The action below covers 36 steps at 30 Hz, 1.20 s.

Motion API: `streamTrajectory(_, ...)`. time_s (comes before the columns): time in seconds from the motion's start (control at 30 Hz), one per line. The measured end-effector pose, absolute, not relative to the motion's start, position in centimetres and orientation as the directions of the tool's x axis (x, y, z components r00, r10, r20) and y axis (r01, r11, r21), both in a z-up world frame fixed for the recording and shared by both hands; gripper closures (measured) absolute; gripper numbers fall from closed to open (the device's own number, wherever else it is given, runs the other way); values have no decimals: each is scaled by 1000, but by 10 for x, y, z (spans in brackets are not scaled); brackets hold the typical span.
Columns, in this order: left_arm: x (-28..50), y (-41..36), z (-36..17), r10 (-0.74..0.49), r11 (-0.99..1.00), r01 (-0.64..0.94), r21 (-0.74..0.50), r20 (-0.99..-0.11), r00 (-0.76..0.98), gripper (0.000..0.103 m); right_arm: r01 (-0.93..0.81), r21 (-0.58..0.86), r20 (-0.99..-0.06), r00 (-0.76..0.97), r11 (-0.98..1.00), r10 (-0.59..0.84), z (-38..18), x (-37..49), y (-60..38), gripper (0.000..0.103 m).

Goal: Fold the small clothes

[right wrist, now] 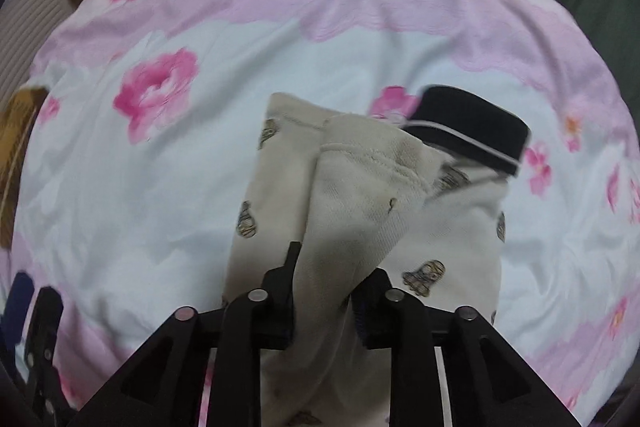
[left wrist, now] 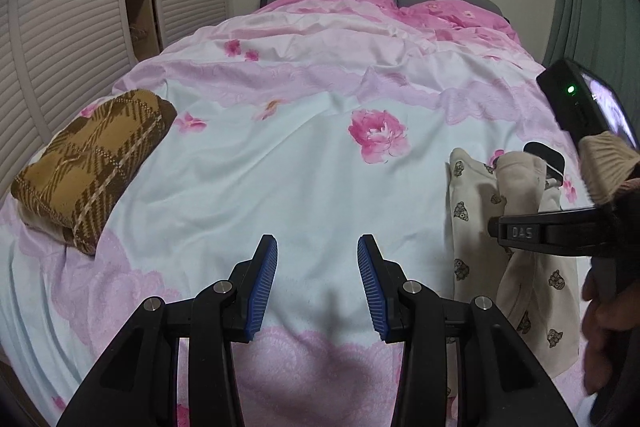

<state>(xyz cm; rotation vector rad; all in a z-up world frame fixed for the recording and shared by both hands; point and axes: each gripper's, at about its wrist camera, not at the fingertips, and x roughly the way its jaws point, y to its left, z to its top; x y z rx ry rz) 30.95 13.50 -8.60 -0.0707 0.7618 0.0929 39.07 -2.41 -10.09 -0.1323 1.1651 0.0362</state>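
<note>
Soft, even indoor light is falling on the bedspread (left wrist: 304, 179), casting only a faint shadow under the left gripper (left wrist: 317, 283). A green LED (left wrist: 571, 90) is glowing at right. Fisheye distortion is bending the closet doors (left wrist: 64, 39), and dark vignetting is ringing both views. The right wrist view is blurring the garment (right wrist: 360, 195) and bedspread.
</note>
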Motion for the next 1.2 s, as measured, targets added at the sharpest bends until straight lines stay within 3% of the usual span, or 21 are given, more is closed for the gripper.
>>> streamTrajectory(0.23,300,100,-77,-25,997,-29,-69,-671,741,62,-218,-1,-888,448,976,99,-62,349,-54,69)
streamTrajectory(0.4,292,67,-73,-93,995,47,-86,-669,737,62,-261,81,-821,530,962,213,-29,319,-86,53)
streamTrajectory(0.57,288,41,-74,-109,994,87,-66,-672,732,62,-227,27,-763,624,974,167,-15,300,-116,53)
streamTrajectory(0.7,293,25,-83,-116,992,112,-50,-686,719,62,-176,-14,-747,656,984,107,-31,284,-145,53)
streamTrajectory(1.2,335,6,-131,-107,989,146,-17,-766,634,61,-83,153,-775,608,985,172,-120,290,-198,53)
